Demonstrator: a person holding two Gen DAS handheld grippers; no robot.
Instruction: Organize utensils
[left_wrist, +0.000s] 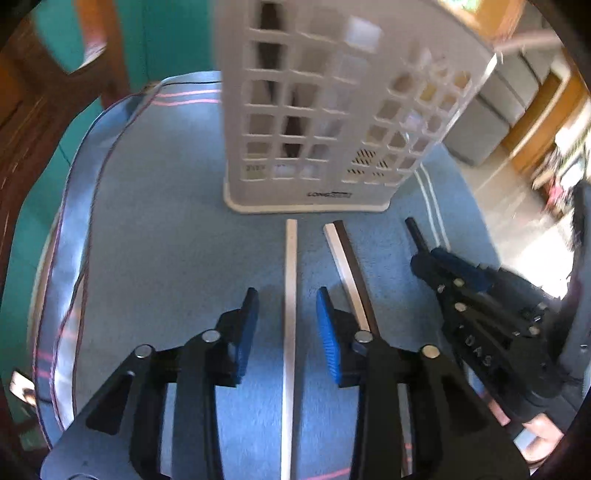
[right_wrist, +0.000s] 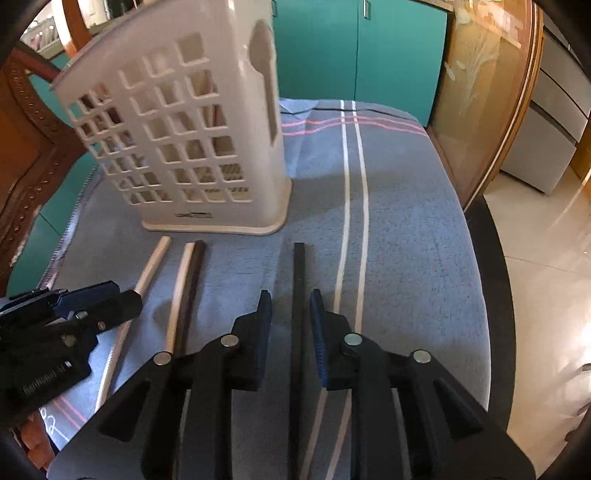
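Several chopsticks lie on a blue cloth in front of a white lattice utensil holder (left_wrist: 314, 110), which also shows in the right wrist view (right_wrist: 192, 136). My left gripper (left_wrist: 287, 325) is open, its jaws on either side of a white chopstick (left_wrist: 290, 280). A white and dark brown pair (left_wrist: 349, 273) lies just to its right. My right gripper (right_wrist: 290, 325) is open around a black chopstick (right_wrist: 298, 273). In the left wrist view the right gripper (left_wrist: 428, 254) sits over that black chopstick (left_wrist: 413, 229). A dark utensil stands inside the holder.
The blue cloth (right_wrist: 399, 240) with white and pink stripes covers a small table. Teal cabinets (right_wrist: 354, 48), wooden furniture (left_wrist: 33, 129) and a glass-fronted cabinet (right_wrist: 480, 92) surround it. Tiled floor (right_wrist: 546, 277) lies beyond the right edge.
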